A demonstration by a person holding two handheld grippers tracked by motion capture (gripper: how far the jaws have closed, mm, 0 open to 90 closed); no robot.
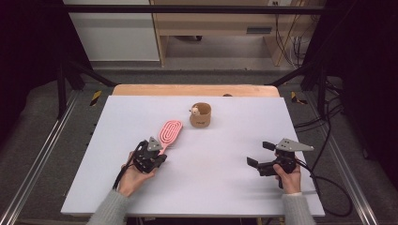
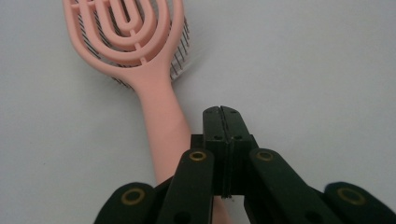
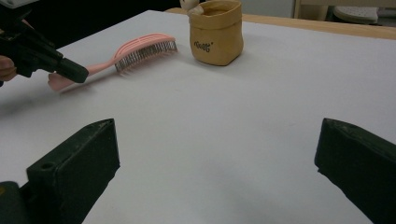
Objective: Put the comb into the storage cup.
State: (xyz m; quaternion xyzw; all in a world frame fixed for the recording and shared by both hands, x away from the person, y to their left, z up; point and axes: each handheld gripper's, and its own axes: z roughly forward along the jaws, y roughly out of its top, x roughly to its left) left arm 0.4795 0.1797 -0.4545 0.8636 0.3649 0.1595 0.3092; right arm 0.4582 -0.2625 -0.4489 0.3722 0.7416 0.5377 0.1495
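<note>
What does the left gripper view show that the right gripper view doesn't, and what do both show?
Left gripper view: the left hand-held gripper from behind, jaws shut with nothing between them, beside the handle of the pink hairbrush.

Right gripper view: the tan pouch, the table's wooden far edge, and the right hand-held gripper open over the white tabletop.

Both: the hairbrush, bristles down.

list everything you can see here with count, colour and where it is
pink plastic hairbrush: 1, pink, left of table centre, bristles down, handle toward the left hand-held gripper
tan paper-look pouch: 1, tan with a small cream figure at its rim, far centre of the table
white table top: 1, white, on a wooden table
left hand-held gripper: 1, black, jaws shut, tips beside the hairbrush handle
right hand-held gripper: 1, black, jaws wide open over bare table at right
hands: 2, grey sleeves, near edge
</note>
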